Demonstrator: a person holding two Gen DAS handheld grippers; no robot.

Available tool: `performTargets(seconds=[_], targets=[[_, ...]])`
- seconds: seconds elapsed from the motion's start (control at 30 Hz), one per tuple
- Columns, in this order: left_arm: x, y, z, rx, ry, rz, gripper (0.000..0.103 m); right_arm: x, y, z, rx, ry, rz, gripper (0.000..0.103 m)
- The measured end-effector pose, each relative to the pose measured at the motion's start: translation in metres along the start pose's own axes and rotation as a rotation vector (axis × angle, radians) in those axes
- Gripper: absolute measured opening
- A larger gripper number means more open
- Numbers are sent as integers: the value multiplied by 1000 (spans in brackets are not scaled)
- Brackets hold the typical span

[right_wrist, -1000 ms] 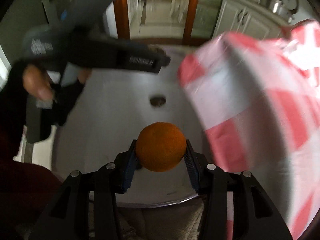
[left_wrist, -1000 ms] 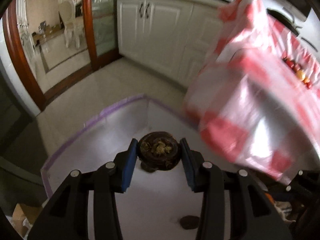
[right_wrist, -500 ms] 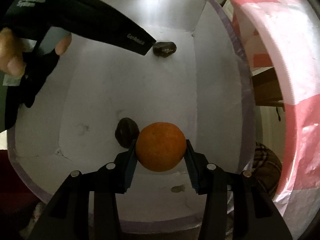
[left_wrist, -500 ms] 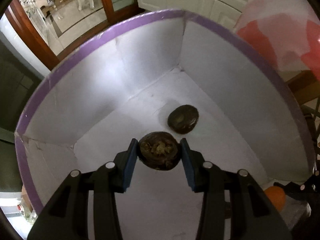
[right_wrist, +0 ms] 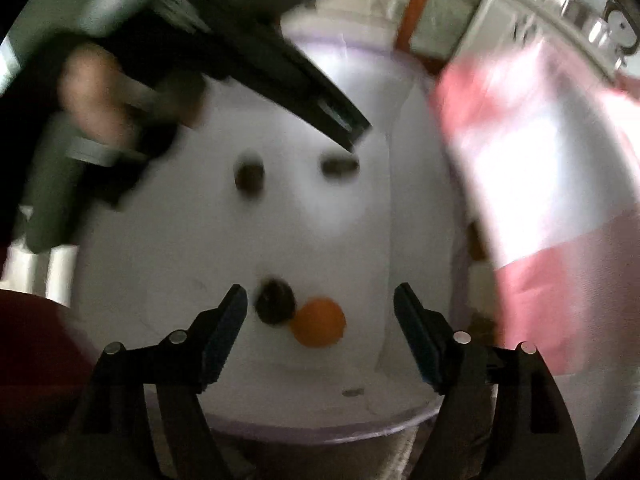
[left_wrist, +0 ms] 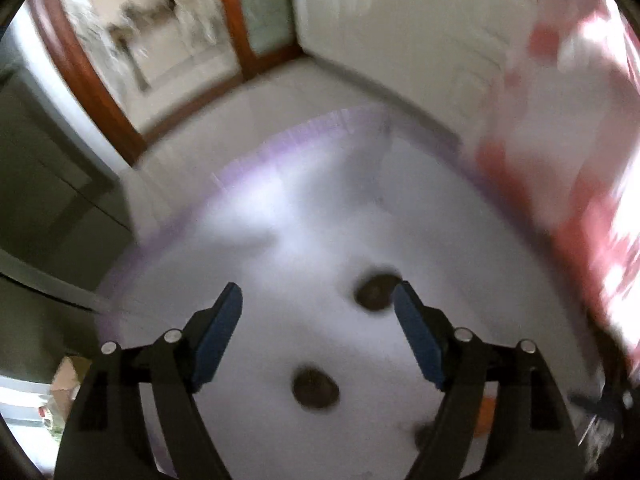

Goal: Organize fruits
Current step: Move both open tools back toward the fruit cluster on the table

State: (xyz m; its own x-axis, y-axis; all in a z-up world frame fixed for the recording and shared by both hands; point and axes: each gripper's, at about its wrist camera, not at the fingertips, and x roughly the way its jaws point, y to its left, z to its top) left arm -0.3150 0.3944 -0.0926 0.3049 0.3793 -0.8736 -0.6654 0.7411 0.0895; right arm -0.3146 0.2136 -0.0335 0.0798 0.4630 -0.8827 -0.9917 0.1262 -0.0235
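- A home kitchen, both views blurred by motion.
- White panelled cabinets (left_wrist: pixel 400 32) run along the far wall above a pale tiled floor (left_wrist: pixel 280 92).
- Metal pots (right_wrist: pixel 608 28) stand on the worktop (right_wrist: pixel 532 4).
- A wooden door frame (left_wrist: pixel 80 80) opens onto another room with a pale chair (left_wrist: pixel 148 28).
- A red-and-white checked cloth (right_wrist: pixel 540 168) hangs nearby.

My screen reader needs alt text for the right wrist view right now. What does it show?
The right tool is open and empty above a white box with a purple rim, where an orange lies touching a dark round fruit. Two more dark fruits lie farther in, near the left tool. The picture is motion-blurred; a red-and-white checked cloth fills the right.
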Motion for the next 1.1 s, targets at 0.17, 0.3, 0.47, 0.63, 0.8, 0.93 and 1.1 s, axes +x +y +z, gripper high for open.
performTargets(seconds=[0.17, 0.3, 0.47, 0.63, 0.8, 0.93, 1.1], targets=[[-105, -10, 38, -54, -425, 170, 101, -126, -44, -2, 133, -382, 49, 82], [-186, -64, 55, 9, -669, 1, 101, -206, -111, -43, 322, -600, -144, 87], [-216, -195, 78, 216, -541, -446, 101, -243, -210, -133, 645, -581, -427, 87], [-208, -355, 93, 343, -449, -594, 101, -239, -319, -212, 941, -392, -609, 87], [-181, -484, 115, 347, -361, -689, 101, -236, -380, -296, 1113, -334, -651, 87], [-148, -535, 138, 220, -280, -748, 101, -223, -416, -326, 1208, -328, -583, 87], [-112, -539, 156, 51, -209, -807, 101, -215, -448, -306, 1160, -310, -567, 87]])
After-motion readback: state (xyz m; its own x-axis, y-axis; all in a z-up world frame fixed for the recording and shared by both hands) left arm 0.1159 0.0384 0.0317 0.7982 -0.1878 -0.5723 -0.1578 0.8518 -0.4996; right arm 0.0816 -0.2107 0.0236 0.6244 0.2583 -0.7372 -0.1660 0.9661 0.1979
